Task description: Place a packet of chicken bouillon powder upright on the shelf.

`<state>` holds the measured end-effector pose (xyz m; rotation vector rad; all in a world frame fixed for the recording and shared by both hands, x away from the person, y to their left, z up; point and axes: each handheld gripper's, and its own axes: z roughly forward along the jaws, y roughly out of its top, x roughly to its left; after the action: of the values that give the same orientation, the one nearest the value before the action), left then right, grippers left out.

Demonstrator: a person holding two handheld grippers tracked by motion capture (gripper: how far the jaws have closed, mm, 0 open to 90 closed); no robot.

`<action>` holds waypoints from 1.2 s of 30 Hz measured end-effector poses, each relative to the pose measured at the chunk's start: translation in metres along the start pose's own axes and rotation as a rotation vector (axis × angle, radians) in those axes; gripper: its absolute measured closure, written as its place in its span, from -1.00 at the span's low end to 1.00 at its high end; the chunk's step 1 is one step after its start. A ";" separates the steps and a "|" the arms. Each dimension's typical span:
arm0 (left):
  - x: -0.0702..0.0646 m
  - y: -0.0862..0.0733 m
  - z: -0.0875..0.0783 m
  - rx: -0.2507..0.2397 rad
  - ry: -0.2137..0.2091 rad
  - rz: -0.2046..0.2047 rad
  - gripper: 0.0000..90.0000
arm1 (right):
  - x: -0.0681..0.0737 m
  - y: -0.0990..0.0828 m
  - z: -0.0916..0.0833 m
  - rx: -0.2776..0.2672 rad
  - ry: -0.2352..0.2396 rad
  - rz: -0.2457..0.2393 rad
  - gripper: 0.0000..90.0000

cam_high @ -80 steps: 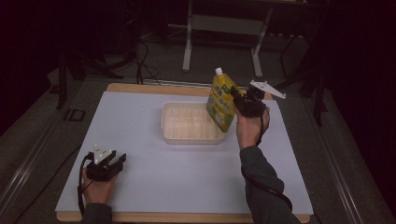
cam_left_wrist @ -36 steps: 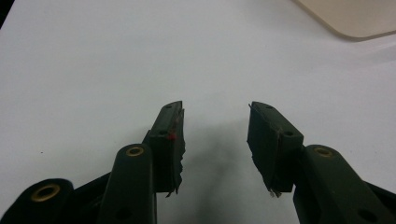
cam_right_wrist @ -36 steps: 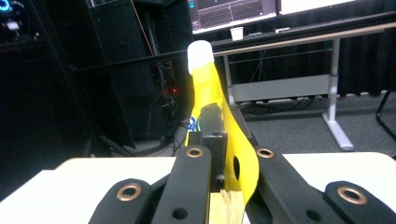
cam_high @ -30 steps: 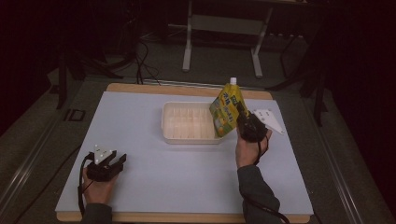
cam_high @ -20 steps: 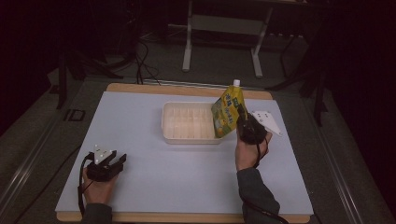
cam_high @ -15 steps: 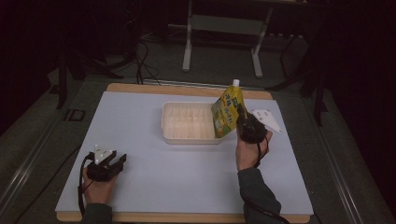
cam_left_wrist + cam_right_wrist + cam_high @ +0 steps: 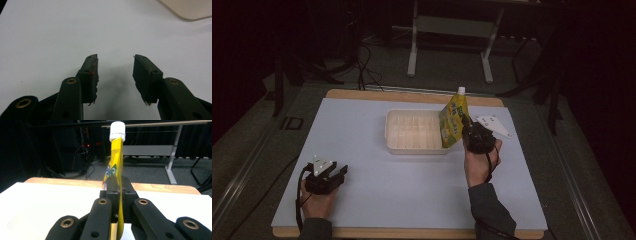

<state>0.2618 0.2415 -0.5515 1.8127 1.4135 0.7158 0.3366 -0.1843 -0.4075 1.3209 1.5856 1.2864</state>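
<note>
Since the earlier frames our right gripper has brought the pouch down and leftwards, from above the tray's far right corner to its right end; the white cap, once tipped to the left, now points up and slightly right; our left hand has kept its place at the near left of the table.

We hold the pouch upright by its edge, jaws pinched nearly closed on the thin yellow film, as the right gripper view shows; gripping the flat seam keeps the pouch from folding and lets us steer its base; the cap stands clear above the jaws.

From the high view the pouch's lower part sits at the right wall of the tray, seemingly inside or just over the rim; we cannot tell whether its base touches the tray floor; we judge that we are setting the pouch into the tray, and the lean towards the wall would let it rest there once released.

Our left gripper rests low over bare table, jaws wide with nothing between them, well apart from the tray; we keep it parked there so it stays out of the way; a corner of the tray shows at the top right of its view.
</note>
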 end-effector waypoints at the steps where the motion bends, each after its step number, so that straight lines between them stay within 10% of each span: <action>1: 0.000 0.000 0.000 0.000 0.000 0.000 0.22 | 0.001 0.001 0.001 0.012 0.001 -0.011 0.95; 14: 0.000 0.000 0.000 -0.001 -0.002 0.000 0.22 | 0.007 0.002 -0.003 0.073 -0.065 -0.021 0.97; 36: 0.000 0.000 0.000 0.001 -0.002 0.000 0.22 | 0.010 0.021 0.017 0.120 -0.035 -0.049 0.94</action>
<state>0.2617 0.2411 -0.5515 1.8142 1.4126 0.7125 0.3557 -0.1705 -0.3909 1.3612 1.6829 1.1483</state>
